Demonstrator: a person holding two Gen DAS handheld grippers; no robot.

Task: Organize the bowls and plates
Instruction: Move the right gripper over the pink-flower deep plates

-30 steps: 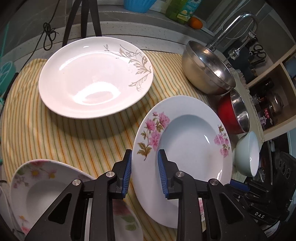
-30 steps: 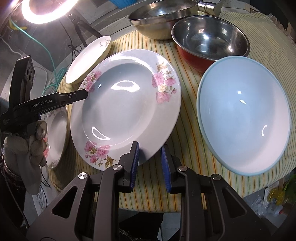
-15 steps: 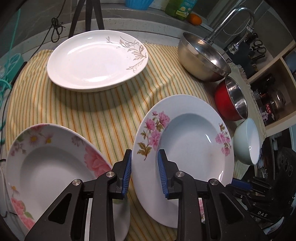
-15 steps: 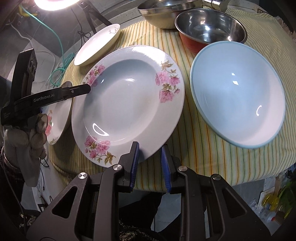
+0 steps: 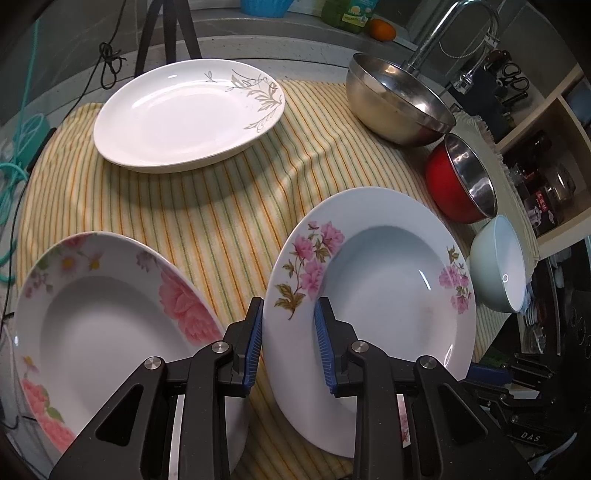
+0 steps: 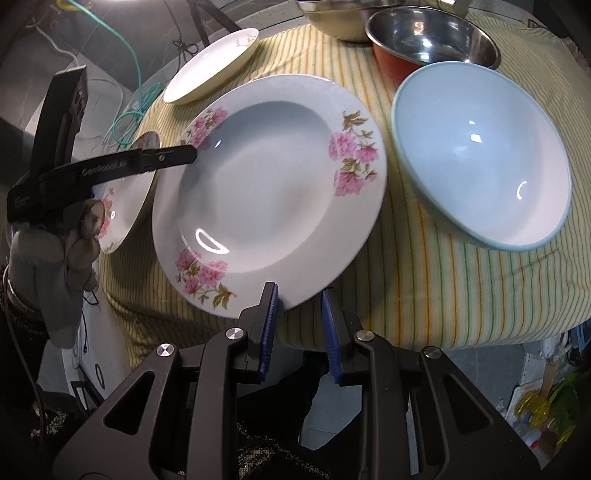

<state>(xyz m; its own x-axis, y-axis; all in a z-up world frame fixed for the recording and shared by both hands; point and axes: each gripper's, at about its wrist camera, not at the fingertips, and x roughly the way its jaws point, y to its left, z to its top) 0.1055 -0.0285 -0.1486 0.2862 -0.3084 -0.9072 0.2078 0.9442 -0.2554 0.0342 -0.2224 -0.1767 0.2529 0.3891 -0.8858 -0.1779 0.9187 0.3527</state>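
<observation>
A deep plate with pink flowers (image 5: 384,266) (image 6: 266,188) is held tilted above the striped cloth, with both grippers on its rim. My left gripper (image 5: 289,325) has its jaws around the plate's left rim. My right gripper (image 6: 298,312) has its jaws around the opposite rim. A second flowered deep plate (image 5: 103,325) (image 6: 122,199) lies at the table's left front. A white plate with a grey leaf pattern (image 5: 184,114) (image 6: 214,62) lies at the back. A light blue bowl (image 6: 480,155) (image 5: 498,262), a red bowl (image 5: 461,181) and a steel bowl (image 5: 399,103) stand on the right.
The striped cloth (image 5: 207,210) covers a small round table. A faucet (image 5: 454,33) and shelves (image 5: 546,155) are at the back right. Cables (image 6: 136,110) and a tripod (image 5: 166,33) are beyond the left edge.
Both grippers have lifted and tilted the pink-flowered plate and pulled back. The second flowered plate now shows more fully in the left wrist view.
</observation>
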